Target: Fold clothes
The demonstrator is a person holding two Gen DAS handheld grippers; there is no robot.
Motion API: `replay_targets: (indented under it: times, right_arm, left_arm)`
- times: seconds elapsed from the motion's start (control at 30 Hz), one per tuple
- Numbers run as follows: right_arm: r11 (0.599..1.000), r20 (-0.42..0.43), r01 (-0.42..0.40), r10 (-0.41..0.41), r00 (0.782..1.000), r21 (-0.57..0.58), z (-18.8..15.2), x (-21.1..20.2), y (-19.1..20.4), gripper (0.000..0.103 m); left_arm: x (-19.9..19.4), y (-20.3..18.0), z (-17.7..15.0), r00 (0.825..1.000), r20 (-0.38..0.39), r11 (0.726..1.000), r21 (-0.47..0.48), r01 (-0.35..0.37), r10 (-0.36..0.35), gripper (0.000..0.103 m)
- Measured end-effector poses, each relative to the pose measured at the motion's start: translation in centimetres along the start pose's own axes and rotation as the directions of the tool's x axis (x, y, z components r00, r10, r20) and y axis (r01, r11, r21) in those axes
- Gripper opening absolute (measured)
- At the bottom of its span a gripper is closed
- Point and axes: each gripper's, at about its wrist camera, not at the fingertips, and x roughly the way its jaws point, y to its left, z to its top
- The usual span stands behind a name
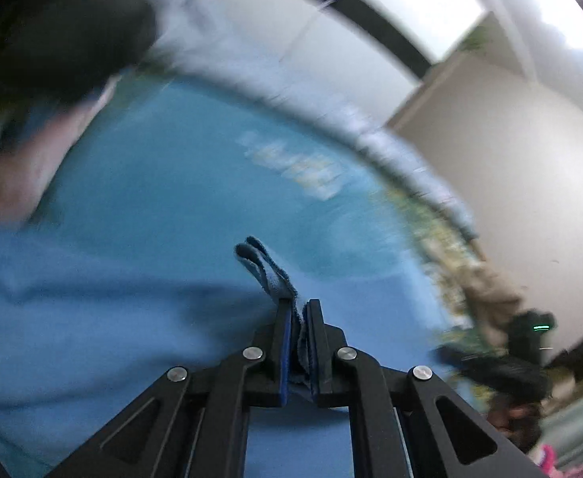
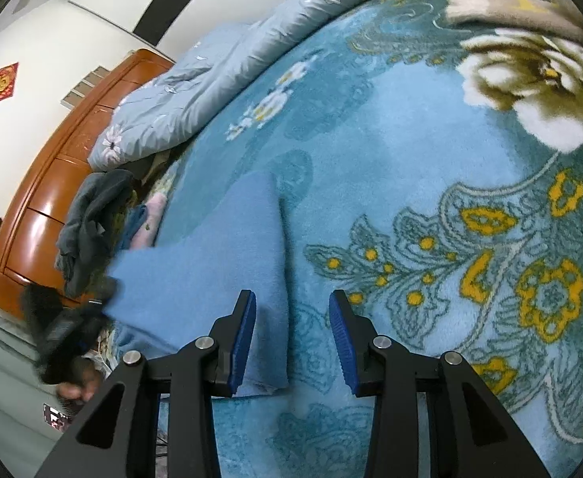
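Observation:
A light blue fleece garment lies on the teal floral blanket. In the left wrist view the garment fills the lower left. My left gripper is shut on a folded edge of it, and a strip of the cloth sticks out past the tips. In the right wrist view that gripper is a dark blur at the garment's lifted left corner. My right gripper stands open over the garment's right edge. One finger is above the cloth, the other is above the blanket, and nothing is pinched.
A grey-blue flowered quilt is bunched along the far side of the bed. A heap of dark grey clothes and a pink item lie by the wooden headboard. A beige folded piece sits far right.

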Motion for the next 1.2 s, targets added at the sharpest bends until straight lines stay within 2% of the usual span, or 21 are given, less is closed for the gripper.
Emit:
replay_targets:
  times: [0.07,0.17,0.23,0.33,0.4,0.47,0.5,0.53,0.57,0.6,0.63,0.7,0.83,0.9,1.0,1.13,1.2]
  right_arm:
    - [1.000,0.000,0.004,-0.004,1.000,-0.014,0.1,0.1,0.4,0.039]
    - [0.999,-0.001,0.011,-0.011,1.000,-0.030,0.1,0.5,1.0,0.039]
    - [0.999,0.012,0.013,-0.012,1.000,-0.047,0.1,0.5,1.6,0.039]
    - [0.996,0.034,-0.031,0.034,0.999,-0.087,0.0,0.4,3.3,0.040]
    - [0.991,0.023,-0.055,0.058,0.998,-0.126,-0.1,0.9,4.7,0.039]
    - [0.981,-0.022,-0.074,0.071,0.997,-0.177,-0.4,2.0,6.2,0.039]
    - [0.977,-0.045,-0.067,0.059,0.997,-0.203,-0.6,2.6,6.7,0.039]
    - [0.974,-0.059,-0.057,0.045,0.997,-0.221,-0.8,3.2,7.0,0.039]
    - [0.976,-0.071,-0.048,0.034,0.997,-0.213,-1.0,3.8,6.7,0.039]
    - [0.979,-0.084,-0.039,0.023,0.996,-0.201,-1.1,4.3,6.3,0.039]
    - [0.984,-0.091,-0.031,0.015,0.996,-0.175,-1.1,4.6,5.7,0.039]
    - [0.988,-0.097,-0.047,0.033,0.995,-0.144,-1.0,4.9,5.1,0.039]
    - [0.990,-0.091,-0.063,0.051,0.995,-0.130,-0.9,4.6,5.0,0.039]
    - [0.986,-0.068,-0.073,0.063,0.996,-0.149,-1.0,3.6,5.7,0.040]
    - [0.983,-0.038,-0.080,0.075,0.996,-0.166,-1.0,2.4,6.3,0.040]
    - [0.990,-0.025,-0.064,0.062,0.998,-0.122,-0.8,1.8,5.1,0.040]
    - [0.994,-0.027,-0.060,0.058,0.998,-0.091,-0.8,1.8,4.3,0.040]
  left_arm:
    - [0.9,2.3,-1.5,0.999,-0.037,0.997,-0.073,-0.019,0.016,0.008]
    - [0.5,2.8,-2.2,1.000,-0.012,0.994,-0.106,0.005,-0.006,0.008]
    - [0.7,2.2,-2.1,1.000,-0.017,0.996,-0.081,-0.020,0.019,0.008]
    - [0.2,1.2,-1.9,0.999,-0.006,0.998,-0.050,-0.036,0.036,0.010]
    - [-0.8,1.3,-1.8,1.000,0.006,0.997,-0.079,-0.025,0.025,0.016]
    - [-2.3,1.6,-1.8,0.999,0.037,0.994,-0.111,-0.017,0.021,0.030]
    - [-3.6,2.0,-2.2,0.997,0.074,0.992,-0.125,-0.017,0.026,0.034]
    - [-5.1,2.2,-2.6,0.992,0.120,0.990,-0.139,-0.020,0.037,0.044]
    - [-6.2,2.6,-2.9,0.986,0.154,0.987,-0.156,-0.036,0.060,0.056]
    - [-7.9,3.4,-3.5,0.974,0.200,0.980,-0.188,-0.069,0.107,0.060]
    - [-9.3,4.1,-3.9,0.961,0.234,0.971,-0.218,-0.098,0.150,0.063]
    - [-11.4,5.9,-4.4,0.932,0.269,0.944,-0.288,-0.163,0.243,0.064]
    - [-14.1,9.7,-5.3,0.859,0.289,0.844,-0.471,-0.257,0.422,0.064]
    - [-14.3,11.6,-5.9,0.847,0.263,0.798,-0.541,-0.266,0.461,0.064]
    - [-13.0,13.5,-6.1,0.874,0.228,0.779,-0.584,-0.229,0.428,0.064]
    - [-12.2,13.9,-5.8,0.869,0.297,0.809,-0.561,-0.175,0.395,0.062]
    - [-11.8,14.1,-5.6,0.870,0.299,0.808,-0.564,-0.169,0.391,0.061]
